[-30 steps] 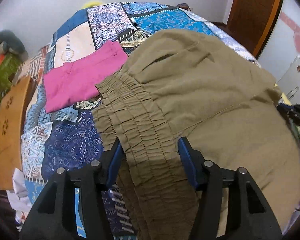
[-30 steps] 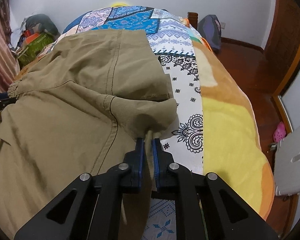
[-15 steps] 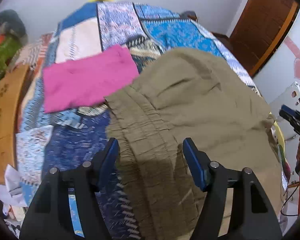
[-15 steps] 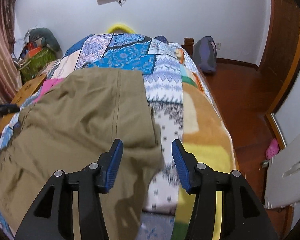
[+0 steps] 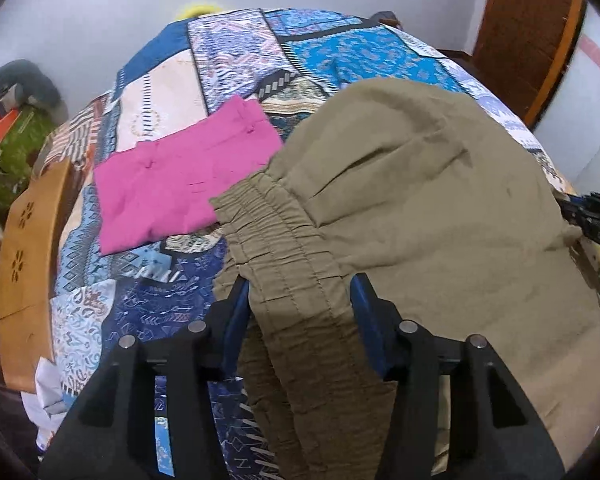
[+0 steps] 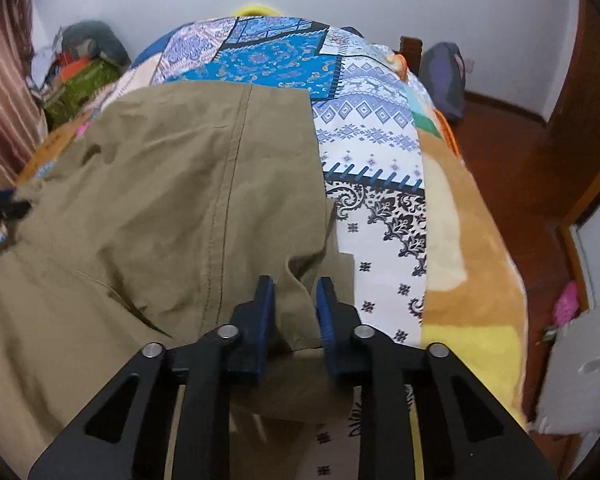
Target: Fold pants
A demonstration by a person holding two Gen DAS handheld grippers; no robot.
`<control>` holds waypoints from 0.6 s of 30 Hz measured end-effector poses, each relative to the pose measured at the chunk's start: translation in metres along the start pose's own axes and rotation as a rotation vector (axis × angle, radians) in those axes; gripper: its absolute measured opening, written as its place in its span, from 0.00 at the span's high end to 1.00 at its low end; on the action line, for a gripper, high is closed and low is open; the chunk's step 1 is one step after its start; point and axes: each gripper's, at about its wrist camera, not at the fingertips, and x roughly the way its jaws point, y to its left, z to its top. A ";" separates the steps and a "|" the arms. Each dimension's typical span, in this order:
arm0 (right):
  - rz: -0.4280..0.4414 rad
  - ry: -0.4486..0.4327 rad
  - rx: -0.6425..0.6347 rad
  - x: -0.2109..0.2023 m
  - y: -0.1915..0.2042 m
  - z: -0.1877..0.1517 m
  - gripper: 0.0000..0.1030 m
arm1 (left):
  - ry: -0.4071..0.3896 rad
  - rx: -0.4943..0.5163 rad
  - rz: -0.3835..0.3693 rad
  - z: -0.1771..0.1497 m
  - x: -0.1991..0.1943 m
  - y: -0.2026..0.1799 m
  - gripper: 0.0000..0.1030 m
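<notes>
Olive-khaki pants (image 5: 420, 184) lie spread over the patterned bed, folded over once. Their gathered elastic waistband (image 5: 284, 264) runs between the jaws of my left gripper (image 5: 300, 292), which is open around it. In the right wrist view the pants (image 6: 160, 208) fill the left half, with a leg seam running up the middle. My right gripper (image 6: 294, 300) is open, its blue pads (image 6: 266, 300) either side of a raised fold at the leg end. The right gripper also shows at the edge of the left wrist view (image 5: 592, 220).
A folded pink garment (image 5: 180, 184) lies on the bedspread (image 5: 236, 52) left of the pants. A wooden bed board (image 5: 24, 264) stands at the left. Bare patterned bedspread (image 6: 380, 184) and an orange-yellow blanket (image 6: 472, 280) lie right of the pants, then wooden floor (image 6: 520, 160).
My right gripper let go of the pants' leg end, opened wide, then came down narrower around a fold. My left gripper stayed open, lifting and then returning over the waistband.
</notes>
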 end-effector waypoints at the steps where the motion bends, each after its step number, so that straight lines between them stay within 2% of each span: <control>1: -0.006 0.001 -0.004 0.000 0.000 -0.002 0.84 | -0.001 -0.006 0.009 0.000 0.001 0.002 0.49; 6: -0.023 0.000 0.025 -0.002 -0.003 -0.005 0.85 | 0.044 -0.059 -0.057 -0.004 0.012 0.016 0.46; 9: -0.029 0.015 0.020 -0.007 -0.002 -0.003 0.84 | 0.027 -0.071 -0.092 -0.001 -0.004 0.020 0.45; 15: -0.033 -0.017 -0.009 -0.039 -0.001 0.007 0.80 | -0.044 -0.048 -0.060 0.011 -0.035 0.026 0.45; 18: -0.020 -0.060 -0.013 -0.051 -0.002 0.018 0.71 | -0.051 -0.055 -0.037 0.022 -0.034 0.033 0.45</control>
